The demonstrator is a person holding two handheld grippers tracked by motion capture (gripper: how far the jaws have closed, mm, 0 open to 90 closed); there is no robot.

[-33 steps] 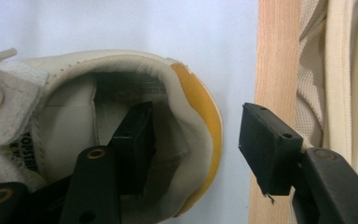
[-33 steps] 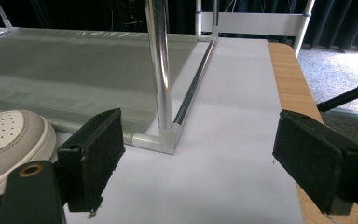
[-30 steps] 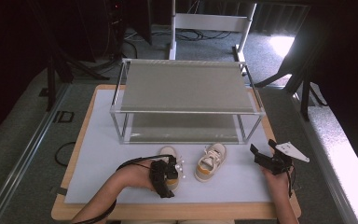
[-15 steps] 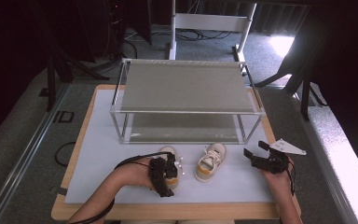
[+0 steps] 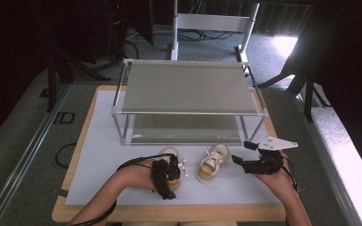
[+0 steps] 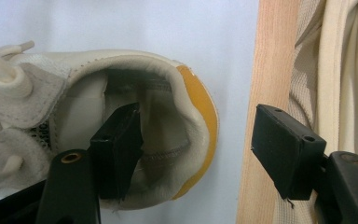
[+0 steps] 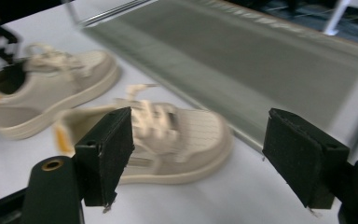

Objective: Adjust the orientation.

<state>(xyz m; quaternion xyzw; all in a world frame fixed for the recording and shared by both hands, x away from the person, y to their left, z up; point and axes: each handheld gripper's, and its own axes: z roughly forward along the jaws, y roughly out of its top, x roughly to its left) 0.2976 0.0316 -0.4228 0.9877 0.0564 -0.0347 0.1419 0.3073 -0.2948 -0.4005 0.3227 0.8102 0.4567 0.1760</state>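
White table mat [image 5: 99,165]: your left gripper [image 6: 200,154], jaws wide, straddles the left sneaker's [image 6: 121,135] heel; right gripper [image 7: 200,154] empty, agape.

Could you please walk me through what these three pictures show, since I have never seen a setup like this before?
There is no robot arm here: a person holds a two-jaw gripper in each hand. The high view looks down on the table; the other two cameras ride on the grippers and look along their black jaws. On the white surface stand a two-level metal rack and two small cream shoes with orange heels. The left gripper is open at the heel of the left shoe, one jaw inside the shoe's opening and the other outside, over the table's wooden edge. The right gripper is open, pointed at the right shoe, holding nothing.
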